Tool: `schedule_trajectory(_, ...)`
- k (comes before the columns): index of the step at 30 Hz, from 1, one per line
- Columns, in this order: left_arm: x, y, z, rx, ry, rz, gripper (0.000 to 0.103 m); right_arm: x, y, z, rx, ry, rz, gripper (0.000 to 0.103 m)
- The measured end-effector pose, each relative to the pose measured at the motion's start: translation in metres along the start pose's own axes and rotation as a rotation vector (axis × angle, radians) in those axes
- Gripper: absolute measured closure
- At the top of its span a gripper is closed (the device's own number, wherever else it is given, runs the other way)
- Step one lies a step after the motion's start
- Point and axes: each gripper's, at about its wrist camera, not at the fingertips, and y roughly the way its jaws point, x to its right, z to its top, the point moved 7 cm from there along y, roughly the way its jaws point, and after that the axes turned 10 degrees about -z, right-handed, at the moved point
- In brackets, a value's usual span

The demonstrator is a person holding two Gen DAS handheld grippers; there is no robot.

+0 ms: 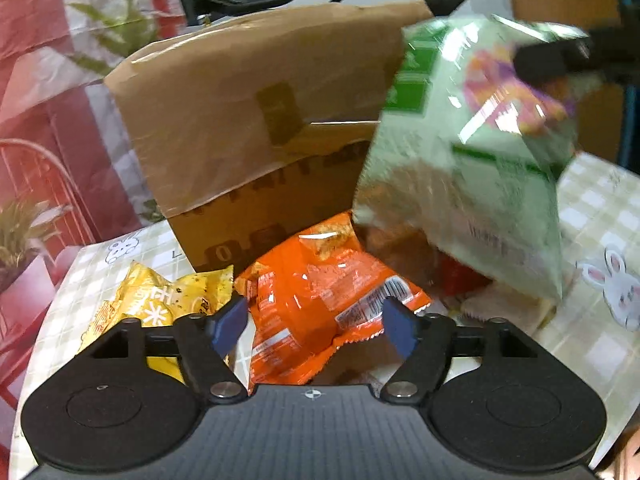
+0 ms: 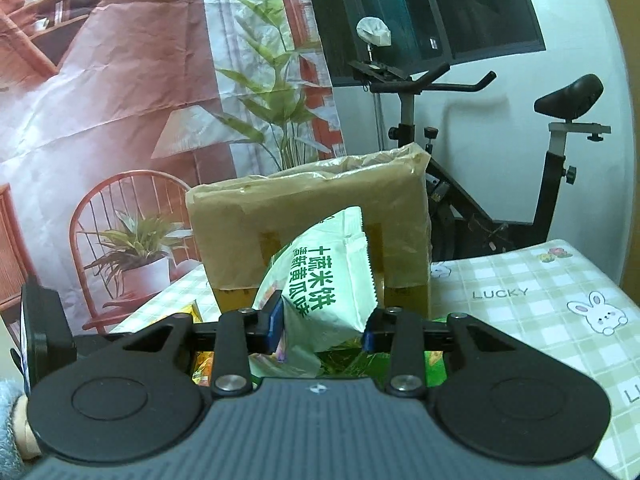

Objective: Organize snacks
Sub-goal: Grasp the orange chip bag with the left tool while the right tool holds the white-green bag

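Left wrist view: the left gripper (image 1: 314, 322) is seen with its blue-padded jaws spread apart, nothing pinched. An orange snack packet (image 1: 320, 300) lies on the checked tablecloth (image 1: 600, 216) between and just beyond the fingertips. A yellow snack packet (image 1: 160, 300) lies to its left. A cardboard box (image 1: 248, 120) stands at the far side. At upper right a pale green snack bag (image 1: 472, 152), blurred, is held above the table.

Right wrist view: the right gripper (image 2: 322, 326) is seen pinching the pale green snack bag (image 2: 324, 280), the pads pressed on its sides. The bag is raised in front of the cardboard box (image 2: 312, 196). An exercise bike (image 2: 520, 184) stands far right.
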Motion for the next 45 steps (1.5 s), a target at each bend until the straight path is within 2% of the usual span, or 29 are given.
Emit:
schedule_trajectory(6,0.014,0.006,-0.015,-0.015,0.127,0.009,0.02,0.01,0.005,-0.002,-0.014,0.042,-0.005,0.065)
schedule_trajectory(11,0.021,0.02,-0.014,-0.019,0.196,0.099,0.019,0.012,0.008,-0.003,-0.024,0.057,-0.007,0.065)
schedule_trajectory(17,0.012,0.046,-0.005,-0.04,0.196,0.123,0.019,0.012,0.008,-0.002,-0.03,0.066,-0.007,0.065)
schedule_trajectory(19,0.011,0.051,-0.002,-0.036,0.201,0.139,0.024,0.014,0.008,-0.002,-0.029,0.067,-0.011,0.065)
schedule_trajectory(20,0.01,0.052,-0.001,-0.038,0.197,0.145,0.044,0.015,0.008,-0.002,-0.03,0.069,-0.013,0.065)
schedule_trajectory(22,0.005,0.049,0.002,-0.04,0.147,0.137,0.048,0.016,0.008,-0.002,-0.03,0.073,-0.018,0.065)
schedule_trajectory(24,-0.001,0.037,0.004,0.0,0.071,0.081,0.052,0.018,0.006,0.0,-0.026,0.076,-0.025,0.065)
schedule_trajectory(33,-0.015,-0.027,0.029,0.137,-0.091,0.014,0.054,0.023,0.002,0.004,-0.024,0.092,-0.043,0.065)
schedule_trajectory(41,-0.019,-0.088,0.053,0.27,-0.138,0.004,0.054,0.024,-0.02,0.021,0.019,0.094,-0.044,0.065)
schedule_trajectory(45,-0.023,-0.114,0.08,0.339,-0.164,-0.012,0.054,0.022,-0.036,0.046,0.074,0.094,-0.033,0.065)
